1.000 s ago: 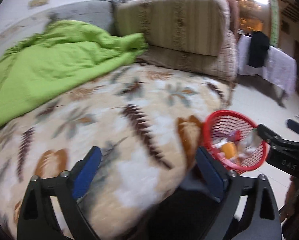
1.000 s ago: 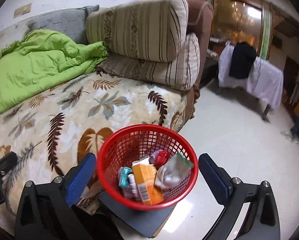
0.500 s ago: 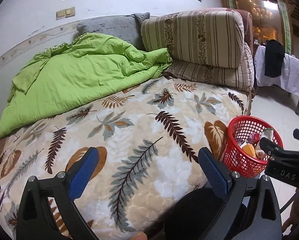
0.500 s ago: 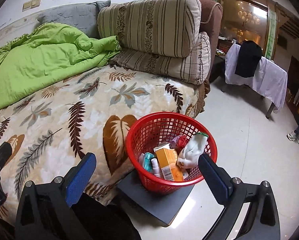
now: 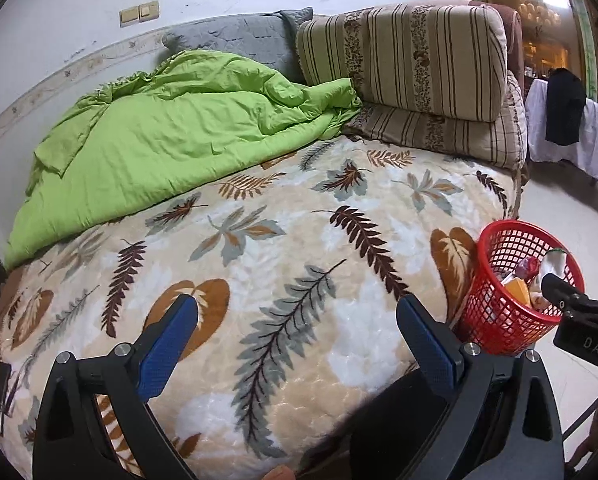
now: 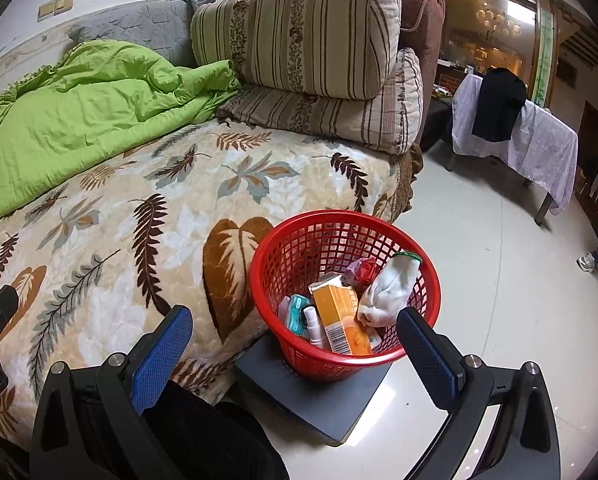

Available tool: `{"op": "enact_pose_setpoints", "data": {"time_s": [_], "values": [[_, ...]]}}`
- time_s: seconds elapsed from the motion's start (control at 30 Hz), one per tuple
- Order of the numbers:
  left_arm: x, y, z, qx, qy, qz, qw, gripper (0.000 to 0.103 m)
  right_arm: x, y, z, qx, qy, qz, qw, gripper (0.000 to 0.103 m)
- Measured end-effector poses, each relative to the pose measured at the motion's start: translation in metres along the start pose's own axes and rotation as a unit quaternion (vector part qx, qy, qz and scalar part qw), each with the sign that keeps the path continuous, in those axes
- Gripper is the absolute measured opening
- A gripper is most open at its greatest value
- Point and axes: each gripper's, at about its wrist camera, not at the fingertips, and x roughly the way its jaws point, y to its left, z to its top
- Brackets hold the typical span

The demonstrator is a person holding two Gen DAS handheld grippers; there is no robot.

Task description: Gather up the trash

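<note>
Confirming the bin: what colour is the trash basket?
Red mesh basket, clearest in the right wrist view.

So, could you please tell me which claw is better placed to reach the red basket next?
The right claw: open and empty, with the red basket just ahead of it. The left claw, also open, faces the bed.

Even indoor light, sharp, fisheye-bent dark corners, possibly overexposed doorway

Bedspread (image 5: pixel 259 240) lies bare — green quilt (image 5: pixel 171 136) and pillows (image 5: pixel 411 60) block behind.
</note>
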Motion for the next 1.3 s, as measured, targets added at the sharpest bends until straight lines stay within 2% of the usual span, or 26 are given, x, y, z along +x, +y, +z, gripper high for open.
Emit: {"op": "enact_pose_setpoints", "data": {"time_s": [0.33,0.57,1.3], "values": [[-0.002,-0.004,-0.002,0.019,-0.008,0.021,0.9996,0.099,0.002,0.001,-0.001,-0.002,0.000,0.001,1.000,0.103],[-0.003,-0.002,-0.002,0.011,-0.005,0.008,0.9999,0.099,0.002,0.001,-0.001,-0.004,-0.001,0.001,1.000,0.103],[-0.002,-0.001,-0.003,0.006,-0.005,0.006,0.9999,0.099,0.002,0.011,-0.005,-0.018,0.002,0.007,1.000,0.103]]}}
